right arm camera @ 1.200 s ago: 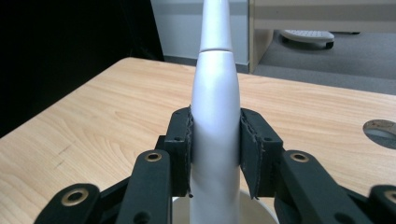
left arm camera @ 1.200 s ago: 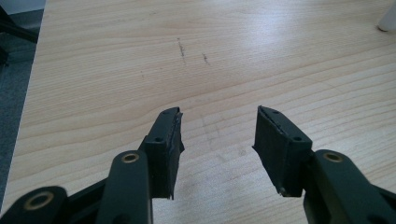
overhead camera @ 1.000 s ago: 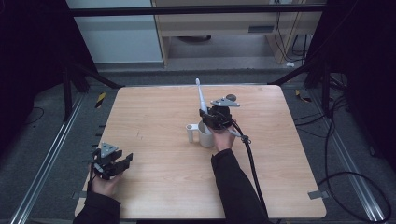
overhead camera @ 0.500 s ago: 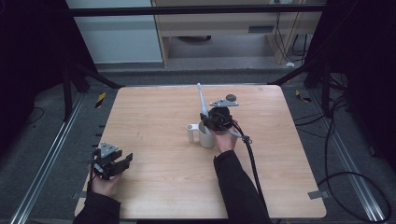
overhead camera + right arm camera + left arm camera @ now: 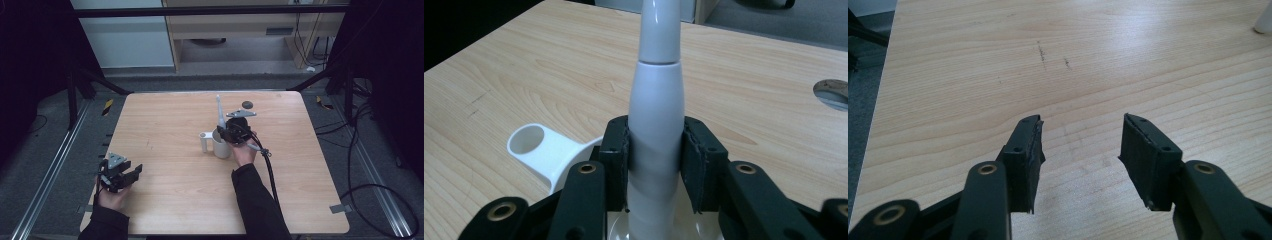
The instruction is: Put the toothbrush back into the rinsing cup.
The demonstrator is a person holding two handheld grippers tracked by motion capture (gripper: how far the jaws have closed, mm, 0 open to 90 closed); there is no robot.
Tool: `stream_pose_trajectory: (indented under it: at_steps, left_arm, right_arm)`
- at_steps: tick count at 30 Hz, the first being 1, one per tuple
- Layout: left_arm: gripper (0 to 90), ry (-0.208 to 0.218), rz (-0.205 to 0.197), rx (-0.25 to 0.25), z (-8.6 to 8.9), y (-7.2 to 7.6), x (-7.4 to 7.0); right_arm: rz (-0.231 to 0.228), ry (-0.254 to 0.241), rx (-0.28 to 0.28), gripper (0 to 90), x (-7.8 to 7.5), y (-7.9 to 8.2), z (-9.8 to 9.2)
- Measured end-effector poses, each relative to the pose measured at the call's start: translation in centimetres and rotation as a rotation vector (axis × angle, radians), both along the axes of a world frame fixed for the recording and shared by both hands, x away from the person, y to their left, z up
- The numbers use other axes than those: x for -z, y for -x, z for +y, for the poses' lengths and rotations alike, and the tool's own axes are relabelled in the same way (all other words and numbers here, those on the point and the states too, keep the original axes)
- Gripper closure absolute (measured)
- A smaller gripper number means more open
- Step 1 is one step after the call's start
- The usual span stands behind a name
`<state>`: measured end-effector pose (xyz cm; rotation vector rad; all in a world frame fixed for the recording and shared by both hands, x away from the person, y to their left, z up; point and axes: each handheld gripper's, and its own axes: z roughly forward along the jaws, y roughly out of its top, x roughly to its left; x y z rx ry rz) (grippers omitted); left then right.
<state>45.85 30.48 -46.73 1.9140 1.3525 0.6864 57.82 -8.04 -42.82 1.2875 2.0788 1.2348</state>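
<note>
Right gripper (image 5: 654, 160) clamped on a white tapered handle (image 5: 655, 115), pads pressed to both its sides. Handle upright, rising from a white cup (image 5: 220, 144) near the table's (image 5: 165, 120) middle, a round side holder (image 5: 535, 141) just left of the cup. Left gripper (image 5: 1080, 150) at the near left corner, resting low over bare wood, jaws parted with nothing between them, well apart from the cup.

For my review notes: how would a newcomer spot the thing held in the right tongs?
Look mid-table, beside the white cup with a side handle. The right tongs clamp a slim white tapered handle standing upright over that cup, the tallest thing there.
</note>
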Motion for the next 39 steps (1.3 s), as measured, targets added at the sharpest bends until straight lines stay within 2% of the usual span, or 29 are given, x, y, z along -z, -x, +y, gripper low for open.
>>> stream_pose_trajectory:
  at_steps: [4, 10, 14, 17, 23, 26, 30, 32, 39]
  left_arm:
    - [50.0, 0.0, 0.001, 0.001, 0.0, 0.0, 0.0]
    - [49.8, 0.0, 0.001, 0.002, 0.0, 0.0, 0.0]
    - [49.5, -0.002, 0.003, 0.005, 0.0, 0.0, 0.0]
    - [48.8, -0.006, 0.004, 0.007, 0.0, 0.0, 0.1]
    - [44.9, -0.011, 0.005, 0.024, -0.3, 0.0, 0.2]
    - [42.4, -0.018, 0.001, 0.039, -0.4, 0.0, 0.2]
    - [37.8, -0.018, -0.001, 0.046, -0.5, 0.0, 0.3]
    - [34.9, -0.018, 0.002, 0.047, -0.5, -0.1, 0.3]
    - [29.9, -0.038, 0.016, 0.059, -0.7, -0.2, 0.6]
  right_arm:
    - [0.002, 0.005, -0.01, 64.8, -0.1, 0.2, -0.1]
    - [-0.027, 0.007, -0.016, 58.6, -0.9, 0.9, -0.3]
    - [-0.073, 0.004, -0.026, 48.9, -2.3, 2.3, -0.9]
    - [-0.127, -0.004, -0.031, 39.9, -3.3, 3.5, -1.5]
    - [-0.17, -0.02, -0.017, 25.9, -4.2, 5.9, -3.2]
    - [-0.164, -0.035, -0.01, 21.2, -4.4, 7.1, -4.4]
    - [-0.156, -0.017, -0.007, 18.4, -4.2, 8.1, -5.5]
    - [-0.152, 0.019, -0.003, 16.4, -3.6, 9.3, -6.9]
    - [-0.118, 0.054, 0.009, 15.9, -1.6, 11.0, -10.2]
